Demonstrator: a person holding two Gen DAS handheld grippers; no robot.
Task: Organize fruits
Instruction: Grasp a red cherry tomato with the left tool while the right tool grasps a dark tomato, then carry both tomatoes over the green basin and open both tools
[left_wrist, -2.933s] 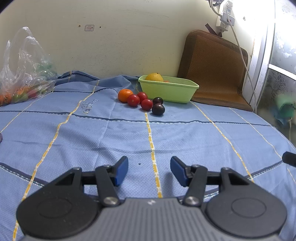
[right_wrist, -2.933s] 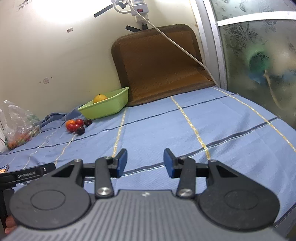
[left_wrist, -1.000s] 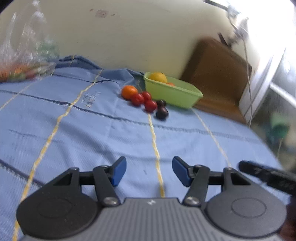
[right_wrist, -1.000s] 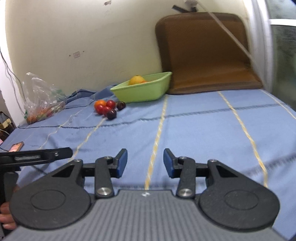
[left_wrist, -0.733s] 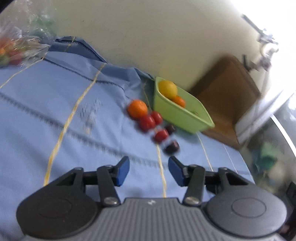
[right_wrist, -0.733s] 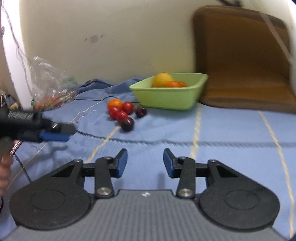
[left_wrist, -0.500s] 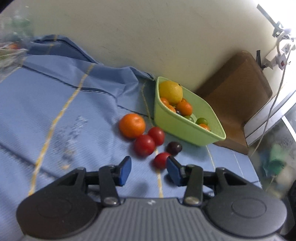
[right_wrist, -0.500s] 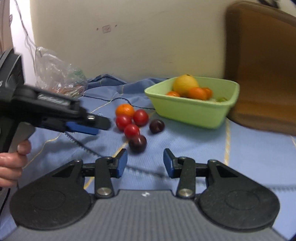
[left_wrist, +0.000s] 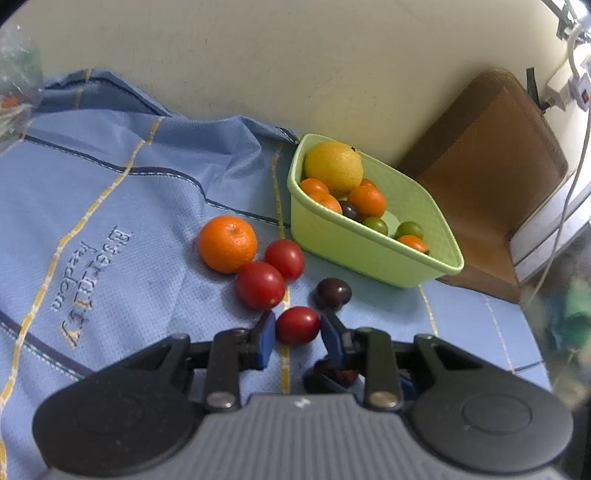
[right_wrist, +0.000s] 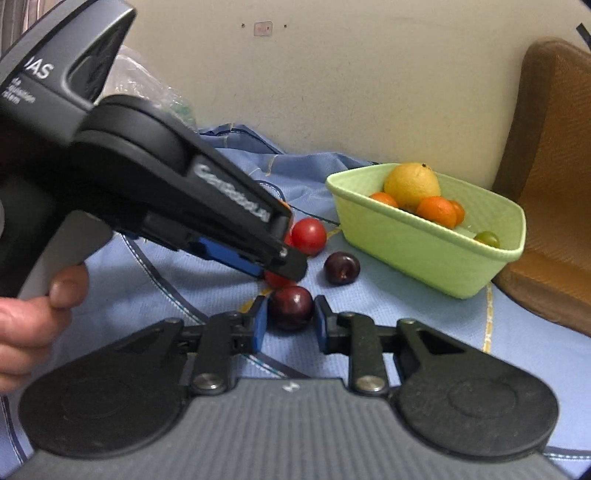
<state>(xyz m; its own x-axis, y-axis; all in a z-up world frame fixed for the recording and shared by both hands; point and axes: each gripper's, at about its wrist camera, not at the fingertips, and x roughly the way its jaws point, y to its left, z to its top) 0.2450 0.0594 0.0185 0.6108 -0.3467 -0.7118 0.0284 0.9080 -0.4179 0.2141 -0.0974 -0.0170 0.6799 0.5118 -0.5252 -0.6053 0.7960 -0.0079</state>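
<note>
On the blue cloth (left_wrist: 110, 206) lie an orange (left_wrist: 227, 243), two red tomatoes (left_wrist: 260, 285) and a dark plum (left_wrist: 332, 293), beside a green basin (left_wrist: 369, 254) holding a big yellow citrus (left_wrist: 334, 168) and several small fruits. My left gripper (left_wrist: 298, 338) is closing on a third red tomato (left_wrist: 297, 325); both blue pads touch its sides. My right gripper (right_wrist: 290, 326) is closing on a second dark plum (right_wrist: 290, 304), pads against it. In the right wrist view the left gripper (right_wrist: 284, 258) reaches in just above that plum, hiding most of its tomato.
A brown cushion (left_wrist: 491, 147) leans on the wall right of the basin. A clear bag of fruit (left_wrist: 14, 92) sits far left. A white cable (left_wrist: 569, 177) hangs at the right. A person's hand (right_wrist: 33, 321) grips the left tool's handle.
Both grippers moved forward across the cloth to the fruit pile. Their jaws narrowed: the left around a red tomato, the right around a dark plum.
</note>
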